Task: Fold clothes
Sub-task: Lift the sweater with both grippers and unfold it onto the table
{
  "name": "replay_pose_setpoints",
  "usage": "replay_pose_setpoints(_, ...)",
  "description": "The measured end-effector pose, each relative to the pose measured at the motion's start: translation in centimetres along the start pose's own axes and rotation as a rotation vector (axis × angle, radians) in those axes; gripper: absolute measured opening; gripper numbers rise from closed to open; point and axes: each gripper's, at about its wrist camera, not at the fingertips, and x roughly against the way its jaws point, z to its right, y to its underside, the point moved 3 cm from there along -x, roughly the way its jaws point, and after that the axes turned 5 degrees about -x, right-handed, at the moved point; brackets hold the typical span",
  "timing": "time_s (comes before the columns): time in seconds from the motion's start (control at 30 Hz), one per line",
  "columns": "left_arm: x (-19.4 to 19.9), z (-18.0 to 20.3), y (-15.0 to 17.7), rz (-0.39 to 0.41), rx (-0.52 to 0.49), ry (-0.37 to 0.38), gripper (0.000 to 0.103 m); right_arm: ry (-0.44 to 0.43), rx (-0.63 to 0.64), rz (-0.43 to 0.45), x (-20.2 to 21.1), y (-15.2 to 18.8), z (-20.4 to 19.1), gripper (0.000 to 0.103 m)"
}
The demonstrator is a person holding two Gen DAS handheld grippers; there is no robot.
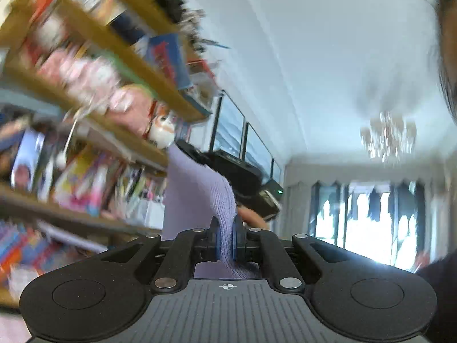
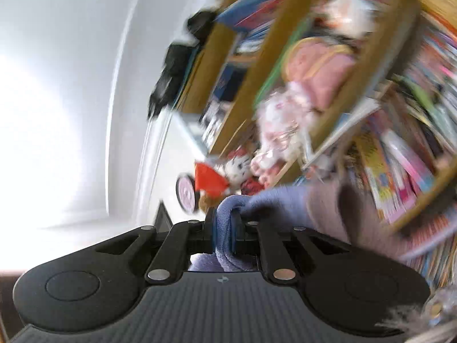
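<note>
A lilac knitted garment (image 1: 194, 188) is held up in the air between both grippers. My left gripper (image 1: 226, 224) is shut on a ribbed edge of it, and the cloth stretches away up and to the left. The other gripper's black body (image 1: 237, 171) shows beyond the cloth in the left wrist view. In the right wrist view, my right gripper (image 2: 224, 223) is shut on a bunched, rolled edge of the same garment (image 2: 285, 203), which runs off to the right. Both views point upward and are blurred by motion.
Wooden shelves (image 1: 120, 54) packed with books, boxes and soft toys fill the left of the left wrist view and the right of the right wrist view, shelves (image 2: 342, 85). A white ceiling, a chandelier (image 1: 388, 137) and bright curtained windows (image 1: 371, 225) lie beyond.
</note>
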Motion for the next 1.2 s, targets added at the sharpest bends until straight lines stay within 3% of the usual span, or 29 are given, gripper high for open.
replay_pose_setpoints(0.03,0.1,-1.0,0.5,-0.008,0.04,-0.005,0.006,0.037,-0.001,-0.041,-1.2,1.1,1.1,0.009)
replay_pose_setpoints(0.07,0.3,-2.4,2.0,-0.052,0.068,-0.059,0.007,0.076,-0.005,-0.084,-2.3,2.3,2.3,0.009)
replay_pose_setpoints(0.17,1.2,-7.3,7.8,-0.241,0.186,-0.242,0.007,0.253,-0.09,-0.243,-4.9,8.0,8.9,0.009)
replay_pose_setpoints(0.27,3.2,-11.5,13.1,-0.455,0.235,-0.446,0.007,0.454,-0.197,-0.418,-6.3,15.9,16.7,0.009)
replay_pose_setpoints(0.33,4.1,-12.0,13.4,-0.477,0.222,-0.498,0.007,0.537,-0.229,-0.503,-6.9,20.5,19.8,0.009)
replay_pose_setpoints(0.47,5.9,-12.9,13.9,-0.521,0.194,-0.601,0.012,0.601,-0.233,-0.615,-8.8,26.8,22.4,0.009)
replay_pose_setpoints(0.6,7.8,-13.9,14.4,-0.564,0.165,-0.705,0.025,0.67,-0.091,-0.676,-11.2,29.6,22.9,0.01)
replay_pose_setpoints(0.67,8.7,-14.4,14.6,-0.585,0.151,-0.757,0.025,0.716,-0.056,-0.701,-11.8,30.4,23.8,0.017)
replay_pose_setpoints(0.73,9.5,-14.7,14.8,-0.603,0.134,-0.799,0.025,0.694,-0.079,-0.72,-11.1,30.2,23.6,0.029)
replay_pose_setpoints(0.8,8.9,-13.8,14.3,-0.596,0.098,-0.758,0.026,0.657,-0.097,-0.727,-9.9,29.3,23.0,0.039)
replay_pose_setpoints(0.93,5.8,-11.0,14.4,-0.624,0.044,-0.616,0.027,0.65,-0.024,-0.717,-5.6,25.0,20.0,0.039)
replay_pose_setpoints(1.07,1.5,-7.4,15.8,-0.68,-0.02,-0.422,0.028,0.772,0.051,-0.714,1.9,20.9,18.3,0.039)
replay_pose_setpoints(1.2,-2.2,-2.4,18.1,-0.75,-0.109,-0.212,0.046,0.913,0.121,-0.729,9.7,18.8,16.4,0.04)
